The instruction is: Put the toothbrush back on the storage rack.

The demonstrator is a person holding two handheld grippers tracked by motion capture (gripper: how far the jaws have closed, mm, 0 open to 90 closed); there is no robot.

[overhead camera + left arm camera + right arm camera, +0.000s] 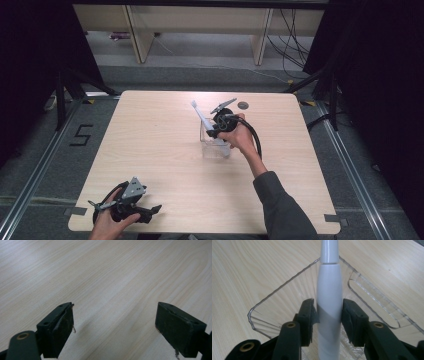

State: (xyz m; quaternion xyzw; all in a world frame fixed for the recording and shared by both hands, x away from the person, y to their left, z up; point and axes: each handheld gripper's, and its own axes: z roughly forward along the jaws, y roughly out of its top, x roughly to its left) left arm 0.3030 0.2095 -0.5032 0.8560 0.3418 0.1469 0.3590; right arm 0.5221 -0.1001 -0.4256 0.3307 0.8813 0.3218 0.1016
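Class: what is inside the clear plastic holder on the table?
A white toothbrush stands in the clear holder, between the right gripper's jaws. Its lower end is hidden by the gripper.

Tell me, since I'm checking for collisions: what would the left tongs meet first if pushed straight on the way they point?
Probably only the bare table: the left tongs stand open and aim low across light wood.

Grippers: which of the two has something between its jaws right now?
The right gripper: its jaws flank the white toothbrush handle inside the clear container. The left gripper rests open over bare table.
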